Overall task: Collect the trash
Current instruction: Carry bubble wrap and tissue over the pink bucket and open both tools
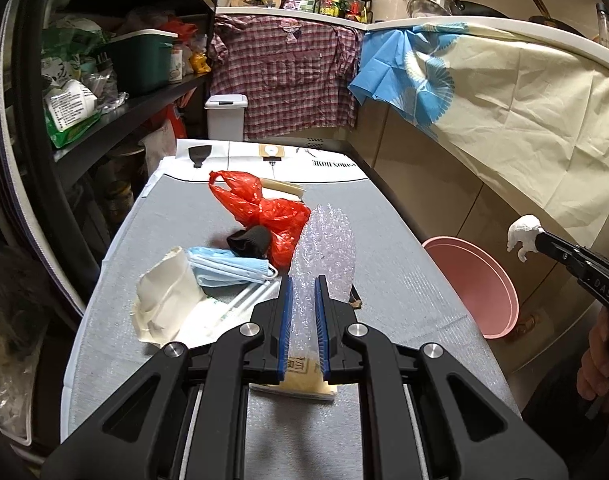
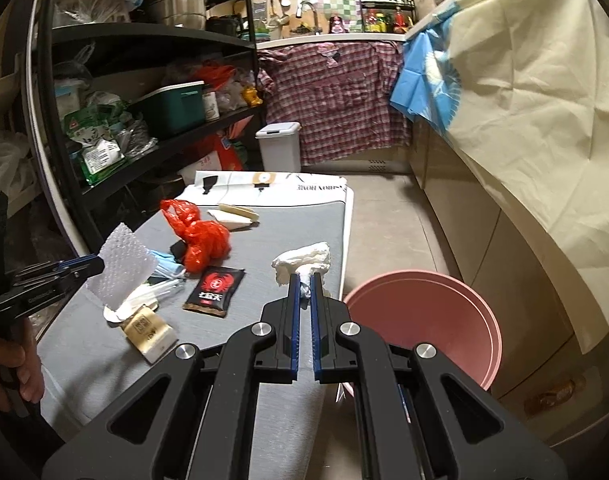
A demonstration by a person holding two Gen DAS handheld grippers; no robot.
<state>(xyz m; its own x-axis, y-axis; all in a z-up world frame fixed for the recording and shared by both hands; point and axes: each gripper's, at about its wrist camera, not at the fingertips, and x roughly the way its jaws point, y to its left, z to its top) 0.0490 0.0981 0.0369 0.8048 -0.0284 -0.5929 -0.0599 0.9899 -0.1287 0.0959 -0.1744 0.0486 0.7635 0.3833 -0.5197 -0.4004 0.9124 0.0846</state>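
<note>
My left gripper (image 1: pixel 303 280) is shut on a sheet of clear bubble wrap (image 1: pixel 324 248), held upright above the grey table (image 1: pixel 404 304); it shows again at the left of the right wrist view (image 2: pixel 122 268). My right gripper (image 2: pixel 303 278) is shut on a crumpled white tissue (image 2: pixel 304 260), near the table's right edge, beside a pink basin (image 2: pixel 424 320) on the floor. In the left wrist view the tissue (image 1: pixel 524 234) hangs above the pink basin (image 1: pixel 476 284). On the table lie a red plastic bag (image 1: pixel 264 208), blue face masks (image 1: pixel 232 266), white paper (image 1: pixel 164 296) and a black sachet (image 2: pixel 214 290).
Black shelves (image 1: pixel 124 108) full of goods stand on the left. A white lidded bin (image 1: pixel 226 118) stands beyond the table's far end. A cream cloth (image 1: pixel 524 100) hangs over the counter on the right. A tan packet (image 2: pixel 148 332) lies near the table's front.
</note>
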